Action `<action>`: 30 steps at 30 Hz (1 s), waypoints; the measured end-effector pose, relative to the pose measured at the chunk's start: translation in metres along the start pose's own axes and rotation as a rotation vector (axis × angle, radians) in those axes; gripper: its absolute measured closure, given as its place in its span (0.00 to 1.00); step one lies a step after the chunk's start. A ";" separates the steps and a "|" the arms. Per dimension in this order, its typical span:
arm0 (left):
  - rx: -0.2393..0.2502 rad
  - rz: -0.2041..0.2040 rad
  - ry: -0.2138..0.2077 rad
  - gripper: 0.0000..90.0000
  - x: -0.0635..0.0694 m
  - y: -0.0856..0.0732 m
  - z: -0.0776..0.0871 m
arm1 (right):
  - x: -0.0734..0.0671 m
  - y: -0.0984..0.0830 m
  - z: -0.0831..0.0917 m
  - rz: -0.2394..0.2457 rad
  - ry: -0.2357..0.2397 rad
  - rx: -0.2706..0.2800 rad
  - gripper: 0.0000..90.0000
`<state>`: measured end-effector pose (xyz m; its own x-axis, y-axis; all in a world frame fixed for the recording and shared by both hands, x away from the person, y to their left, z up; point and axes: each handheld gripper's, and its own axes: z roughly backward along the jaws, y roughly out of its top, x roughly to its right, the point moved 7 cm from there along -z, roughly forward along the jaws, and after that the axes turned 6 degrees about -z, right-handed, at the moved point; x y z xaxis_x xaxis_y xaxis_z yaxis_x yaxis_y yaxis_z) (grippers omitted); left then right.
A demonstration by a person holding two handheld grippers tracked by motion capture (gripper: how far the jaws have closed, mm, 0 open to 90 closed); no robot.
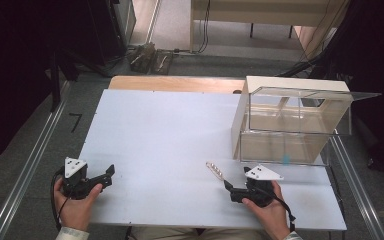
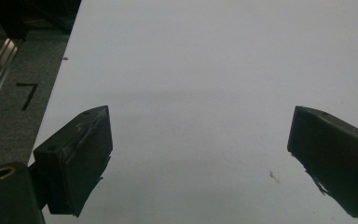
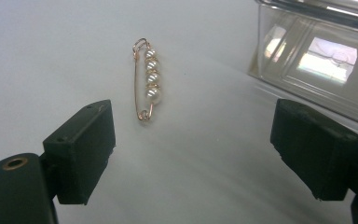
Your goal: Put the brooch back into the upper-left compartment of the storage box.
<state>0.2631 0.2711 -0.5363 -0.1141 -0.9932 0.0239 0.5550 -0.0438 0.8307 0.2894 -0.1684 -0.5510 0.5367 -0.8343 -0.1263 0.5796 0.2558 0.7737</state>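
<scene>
Just ahead of the right gripper (image 3: 193,149), jaws wide apart and holding nothing, a pearl pin (image 3: 147,79) lies flat on the white table (image 1: 170,130), nearer the left finger (image 3: 81,149). Risk: thin pin slips or skids when pinched off-centre. Left gripper (image 2: 200,158) is open too, nothing between.

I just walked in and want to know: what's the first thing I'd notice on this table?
A little gold pin with four pearls lies on the white table, just ahead of the right claw, whose jaws stand open with nothing between them. Behind it on the right stands a clear plastic box with compartments. The left claw waits open over bare table at the near left.
</scene>
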 end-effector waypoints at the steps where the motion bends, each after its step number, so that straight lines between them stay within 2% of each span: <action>1: 0.000 0.000 0.003 0.08 0.000 0.000 0.000 | -0.001 0.000 -0.001 0.000 0.004 -0.003 0.15; 6: 0.002 0.001 0.002 0.08 0.000 0.000 0.000 | -0.002 0.004 -0.005 -0.003 0.001 0.006 0.23; 9: 0.002 0.001 0.001 0.08 0.000 0.000 0.000 | -0.003 0.005 -0.008 -0.002 0.011 0.004 0.24; 16: 0.002 0.001 0.001 0.08 0.000 0.000 0.000 | -0.007 0.007 -0.013 0.006 -0.004 0.000 0.31; 19: 0.003 0.003 0.001 0.08 0.000 0.000 0.000 | -0.009 0.008 -0.019 0.009 -0.005 -0.020 0.38; 26: 0.004 0.005 0.000 0.08 -0.001 0.000 0.000 | -0.014 0.016 -0.024 0.018 -0.015 0.015 0.48; 27: 0.006 0.006 -0.001 0.08 -0.001 0.000 0.000 | -0.015 0.017 -0.025 0.012 -0.013 0.011 0.52; 30: 0.006 0.007 -0.002 0.08 -0.001 0.000 0.000 | -0.015 0.019 -0.028 0.021 -0.011 0.008 0.56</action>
<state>0.2630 0.2721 -0.5359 -0.1120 -0.9932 0.0311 0.5512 -0.0360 0.8336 0.3093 -0.1369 -0.5523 0.5419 -0.8340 -0.1033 0.5635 0.2694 0.7810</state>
